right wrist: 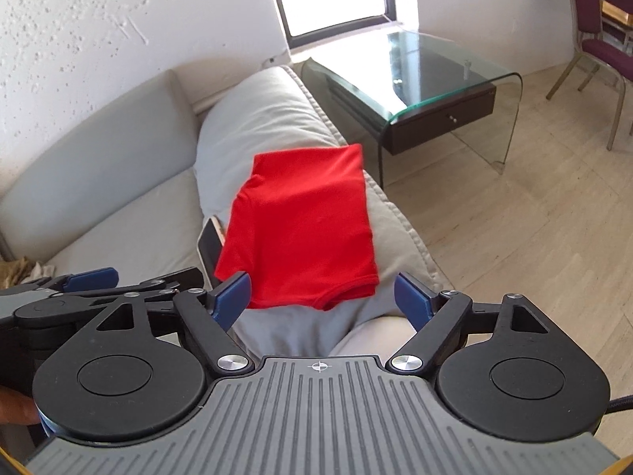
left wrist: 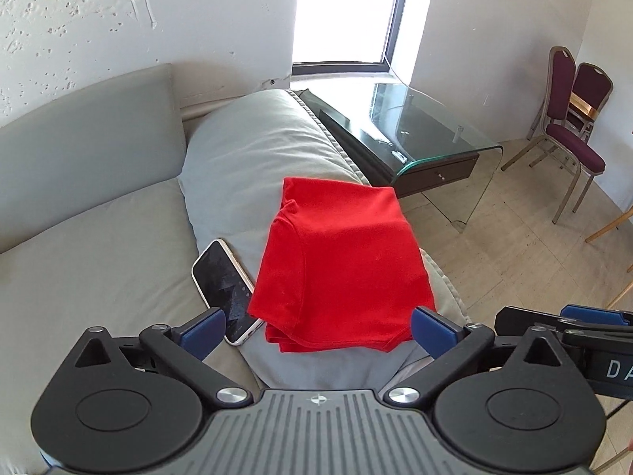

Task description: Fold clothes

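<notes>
Folded red shirt [left wrist: 340, 265] just ahead of both grippers [left wrist: 316, 332] [right wrist: 322, 297] — jaws wide, empty.

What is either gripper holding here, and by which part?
Nothing. The left gripper and right gripper are both open and empty; the folded red T-shirt lies apart from them on the grey cushion.

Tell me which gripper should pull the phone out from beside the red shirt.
Left. The phone lies just ahead of the left gripper; red shirt hides most from the right.
</notes>
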Available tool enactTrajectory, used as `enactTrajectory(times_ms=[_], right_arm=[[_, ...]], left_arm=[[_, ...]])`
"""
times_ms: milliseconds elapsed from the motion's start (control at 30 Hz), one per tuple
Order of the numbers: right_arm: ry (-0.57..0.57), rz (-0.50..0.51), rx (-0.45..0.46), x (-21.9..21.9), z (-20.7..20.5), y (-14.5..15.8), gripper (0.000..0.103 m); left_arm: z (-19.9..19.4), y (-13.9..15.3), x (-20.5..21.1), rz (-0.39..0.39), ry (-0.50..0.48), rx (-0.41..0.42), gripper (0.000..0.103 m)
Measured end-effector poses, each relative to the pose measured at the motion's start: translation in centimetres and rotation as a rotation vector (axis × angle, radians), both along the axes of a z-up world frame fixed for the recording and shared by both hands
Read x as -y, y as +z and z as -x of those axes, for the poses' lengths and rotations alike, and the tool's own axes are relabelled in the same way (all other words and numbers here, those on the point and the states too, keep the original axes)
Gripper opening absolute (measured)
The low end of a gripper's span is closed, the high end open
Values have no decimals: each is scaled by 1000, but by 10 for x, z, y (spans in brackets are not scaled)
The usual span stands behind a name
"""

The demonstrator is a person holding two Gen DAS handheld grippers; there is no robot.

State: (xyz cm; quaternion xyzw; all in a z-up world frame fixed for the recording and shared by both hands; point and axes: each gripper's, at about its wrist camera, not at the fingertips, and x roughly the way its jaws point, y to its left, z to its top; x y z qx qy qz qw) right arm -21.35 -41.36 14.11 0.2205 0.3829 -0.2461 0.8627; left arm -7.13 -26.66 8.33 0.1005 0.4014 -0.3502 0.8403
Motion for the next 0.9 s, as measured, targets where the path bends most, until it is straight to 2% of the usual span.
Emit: enactTrajectory(times_ms=[67, 233, 400, 900], right_arm=[[-9, -15, 0, 3, 3, 1, 84], [-16, 24, -25, 6, 3, -2, 84], [-11, -7, -29, 10, 3, -7, 84], [-17, -7, -32, 13, 2, -9, 84]], left_arm=[[0, 1, 3, 1, 4, -8, 101], [0, -3, 10, -8, 13, -26, 101], [-1, -4, 15, -25, 10, -18, 101], [-3, -5, 24, -46, 0, -13, 101]])
